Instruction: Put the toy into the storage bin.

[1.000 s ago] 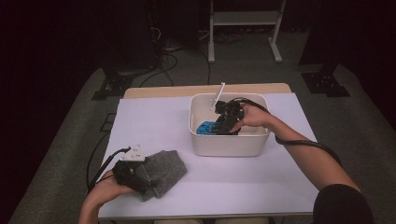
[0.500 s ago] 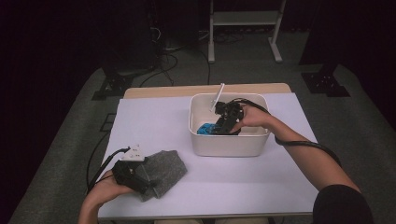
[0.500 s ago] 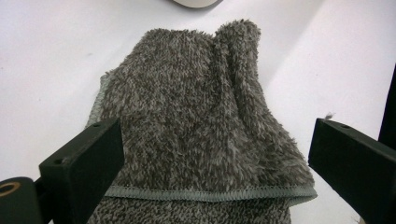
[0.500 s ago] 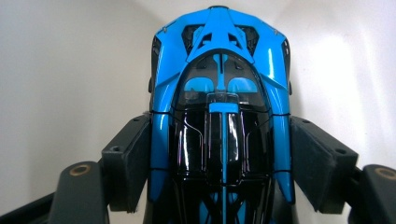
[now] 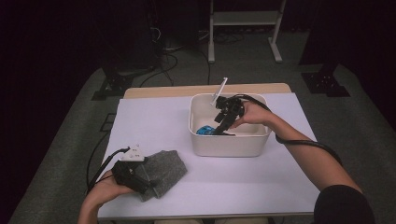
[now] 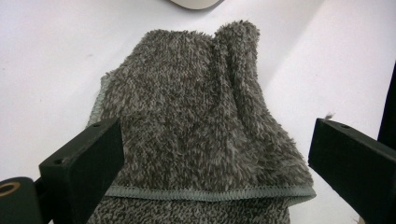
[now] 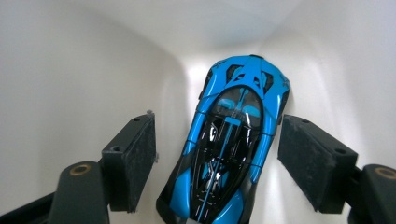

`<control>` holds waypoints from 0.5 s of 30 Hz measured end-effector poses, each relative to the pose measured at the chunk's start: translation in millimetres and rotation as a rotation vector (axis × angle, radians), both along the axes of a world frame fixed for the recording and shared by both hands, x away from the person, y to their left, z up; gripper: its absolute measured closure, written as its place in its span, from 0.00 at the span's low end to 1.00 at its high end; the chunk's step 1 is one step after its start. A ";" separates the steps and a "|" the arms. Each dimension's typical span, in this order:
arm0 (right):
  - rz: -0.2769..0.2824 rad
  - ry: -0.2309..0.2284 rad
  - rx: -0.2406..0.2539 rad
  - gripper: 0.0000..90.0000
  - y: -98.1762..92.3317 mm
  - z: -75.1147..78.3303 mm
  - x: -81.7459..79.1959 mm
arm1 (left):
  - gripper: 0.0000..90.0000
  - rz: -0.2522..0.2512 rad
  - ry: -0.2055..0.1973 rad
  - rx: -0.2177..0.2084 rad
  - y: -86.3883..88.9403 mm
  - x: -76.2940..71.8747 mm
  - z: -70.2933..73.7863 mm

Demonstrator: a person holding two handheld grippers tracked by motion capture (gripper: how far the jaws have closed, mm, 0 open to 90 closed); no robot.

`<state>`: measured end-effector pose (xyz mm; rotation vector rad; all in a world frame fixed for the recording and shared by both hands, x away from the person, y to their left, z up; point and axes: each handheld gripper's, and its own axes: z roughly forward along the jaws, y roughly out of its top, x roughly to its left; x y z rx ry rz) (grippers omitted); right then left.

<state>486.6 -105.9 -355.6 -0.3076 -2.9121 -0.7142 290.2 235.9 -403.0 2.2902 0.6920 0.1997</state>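
A blue and black toy car (image 7: pixel 233 140) lies in the corner of a white bin (image 5: pixel 224 149); in the high view the car (image 5: pixel 204 130) shows at the bin's left end. My right gripper (image 7: pixel 217 126) reaches down into the bin (image 7: pixel 70 70) with its jaws on either side of the car. A gap is left at the left pad, so it is open. The right gripper (image 5: pixel 222 128) is tilted down to the left. A grey fluffy towel (image 6: pixel 201 93) lies on the white table, and my left gripper (image 6: pixel 214 133) stands open over its hemmed edge. In the high view the left gripper (image 5: pixel 147 184) rests on the towel (image 5: pixel 168 165).
A white stick (image 5: pixel 219 91) leans up from the bin's back rim. The white table cover (image 5: pixel 154 126) stretches between towel and bin. Cables trail from both grippers. A metal stand (image 5: pixel 243 18) and black cases stand on the floor behind the table.
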 end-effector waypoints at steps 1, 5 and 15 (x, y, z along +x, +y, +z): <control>-0.001 0.001 -0.001 0.29 -0.1 0.8 -0.9 | 0.03 -0.002 0.001 0.000 -0.5 0.2 0.0; 0.002 -0.008 0.005 0.29 -2.6 7.9 -3.3 | 0.03 -0.002 -0.001 -0.005 -1.3 0.0 -0.1; -0.011 -0.043 0.027 0.27 -14.0 28.6 -12.1 | 0.03 -0.001 -0.001 -0.005 -0.9 -1.2 0.3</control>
